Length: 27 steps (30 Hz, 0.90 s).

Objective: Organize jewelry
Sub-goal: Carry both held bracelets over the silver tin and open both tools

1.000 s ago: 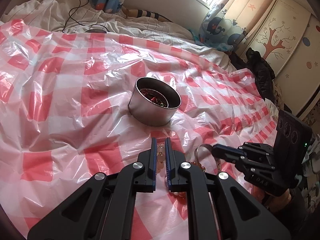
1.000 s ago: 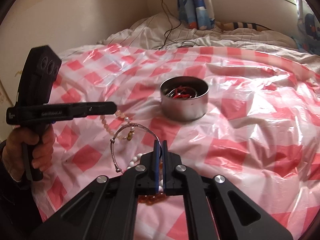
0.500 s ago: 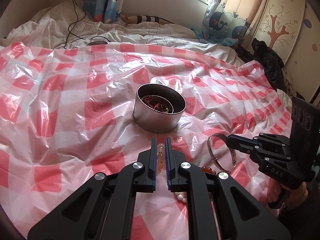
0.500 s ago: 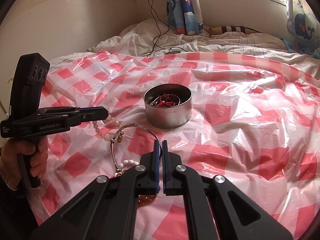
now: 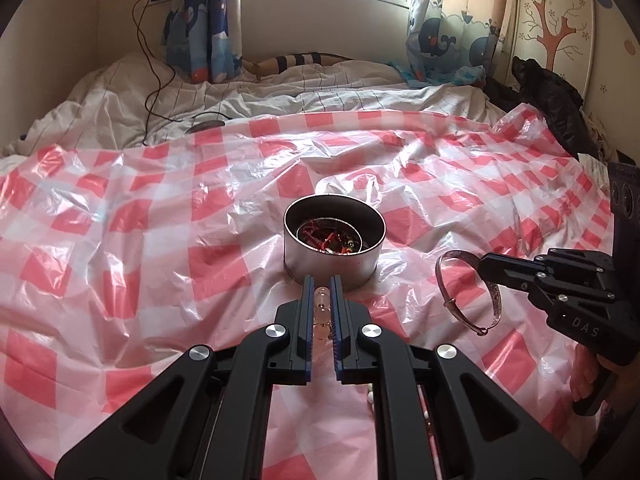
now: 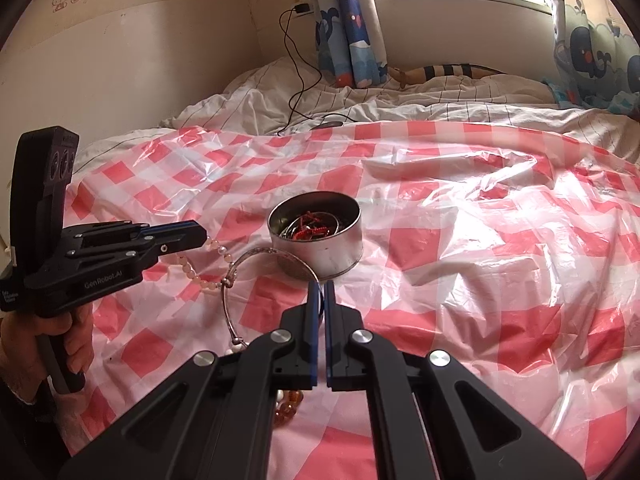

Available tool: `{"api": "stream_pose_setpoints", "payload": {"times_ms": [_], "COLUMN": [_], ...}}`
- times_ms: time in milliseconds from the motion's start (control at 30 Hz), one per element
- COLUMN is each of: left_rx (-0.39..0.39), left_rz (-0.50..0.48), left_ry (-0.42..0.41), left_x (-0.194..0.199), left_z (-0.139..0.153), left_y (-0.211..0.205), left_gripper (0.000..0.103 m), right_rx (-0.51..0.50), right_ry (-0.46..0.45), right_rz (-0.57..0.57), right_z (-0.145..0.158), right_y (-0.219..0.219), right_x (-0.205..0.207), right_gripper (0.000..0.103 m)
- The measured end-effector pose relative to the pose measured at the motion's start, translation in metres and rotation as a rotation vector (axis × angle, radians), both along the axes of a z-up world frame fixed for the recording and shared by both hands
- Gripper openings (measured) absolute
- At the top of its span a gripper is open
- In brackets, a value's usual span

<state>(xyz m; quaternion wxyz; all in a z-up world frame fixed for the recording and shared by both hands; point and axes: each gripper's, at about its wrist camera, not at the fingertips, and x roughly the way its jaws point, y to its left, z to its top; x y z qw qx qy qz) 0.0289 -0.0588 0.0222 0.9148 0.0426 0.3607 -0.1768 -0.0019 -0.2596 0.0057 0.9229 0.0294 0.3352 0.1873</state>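
**Silver Bangle and Pink Beads Held Up Near the Tin**

Silver metal shines in the right gripper. Its two fingers are shut tight on the thin rim of a silver bangle, and the bangle hangs in the air, off the bed. The left gripper is closed on a pink bead bracelet. The beads sit between its fingers and the rest of the string droops down in a loop.

The round metal tin stands on the red and white plastic sheet that covers the bed. Red and silver bits of jewelry already lie inside it. The tin is just ahead of both grippers. Some orange and white beads lie on the sheet below the right gripper.

What could go wrong? The bangle is smooth and held only at its edge, so it may slip or swing out. The hanging beads look close to the bangle, so they might catch on it. The sheet is soft and crinkly, so a bump could tip or push the tin.

The left gripper points straight at the tin and is held low. The right gripper reaches in from the right side, level, with its tip pointing toward the tin. A hand holds the left gripper by its handle.
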Motion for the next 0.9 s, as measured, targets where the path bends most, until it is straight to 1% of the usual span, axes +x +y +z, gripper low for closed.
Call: {"api": "stream_pose_setpoints", "payload": {"times_ms": [167, 367, 733, 900], "left_rx": [0.043, 0.073, 0.107, 0.108], "left_rz": [-0.01, -0.01, -0.013, -0.012], "left_ry": [-0.04, -0.072, -0.115, -0.122], "left_x": [-0.003, -0.006, -0.011, -0.012], "left_z": [0.004, 0.009, 0.014, 0.016], "left_y": [-0.012, -0.017, -0.023, -0.024], "left_gripper": [0.007, 0.007, 0.007, 0.007], "right_rx": [0.01, 0.02, 0.028, 0.029], "right_ry": [-0.011, -0.028, -0.051, -0.054], "right_rz": [-0.012, -0.009, -0.011, -0.011], "right_z": [0.002, 0.005, 0.008, 0.01], "right_y": [-0.003, -0.001, -0.002, -0.001], "right_x": [0.003, 0.004, 0.002, 0.002], "right_gripper": [0.003, 0.003, 0.003, 0.003]}}
